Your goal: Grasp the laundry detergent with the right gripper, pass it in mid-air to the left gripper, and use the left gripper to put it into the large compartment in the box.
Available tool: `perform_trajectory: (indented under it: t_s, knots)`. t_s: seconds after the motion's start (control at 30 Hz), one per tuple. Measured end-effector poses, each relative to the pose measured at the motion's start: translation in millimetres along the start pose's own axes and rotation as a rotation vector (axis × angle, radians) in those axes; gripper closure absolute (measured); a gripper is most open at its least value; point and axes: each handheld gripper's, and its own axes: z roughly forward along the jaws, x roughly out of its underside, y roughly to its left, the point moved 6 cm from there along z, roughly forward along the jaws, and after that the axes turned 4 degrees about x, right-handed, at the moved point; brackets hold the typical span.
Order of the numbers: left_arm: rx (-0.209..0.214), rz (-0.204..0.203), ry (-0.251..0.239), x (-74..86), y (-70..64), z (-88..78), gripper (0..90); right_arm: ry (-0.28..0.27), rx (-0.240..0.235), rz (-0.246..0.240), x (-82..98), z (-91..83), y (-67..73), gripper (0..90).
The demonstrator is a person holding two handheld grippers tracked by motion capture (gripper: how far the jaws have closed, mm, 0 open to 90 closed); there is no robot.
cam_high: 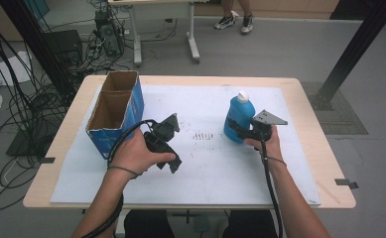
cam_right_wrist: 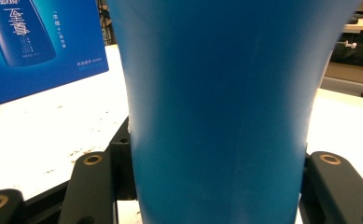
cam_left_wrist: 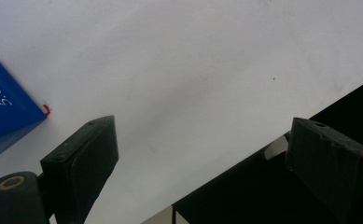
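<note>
High view, near to far. Left gripper point(cam_high: 173, 141): lower centre-left of frame, held in the person's left hand point(cam_high: 138, 153) above the white sheet point(cam_high: 205, 173); in the left gripper view its 2 jaws stand wide apart with nothing between them. Right gripper point(cam_high: 240, 130): centre-right, jaws clamped on the lower body of the blue bottle point(cam_high: 238, 119). Bottle: upright, white cap on top, centre-right on the sheet. Blue cardboard box point(cam_high: 116, 111): open-topped, 2 compartments, upper left of the sheet, well apart from the bottle.
</note>
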Motion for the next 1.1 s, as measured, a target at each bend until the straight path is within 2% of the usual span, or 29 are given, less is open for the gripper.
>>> perform_trajectory:
  t_s: [1.1]
  knots:
    - [-0.006,0.000,-0.001,-0.2,-1.5,-1.0,9.5,-0.003,-0.001,0.002,-0.1,0.1,-0.1,42.9]
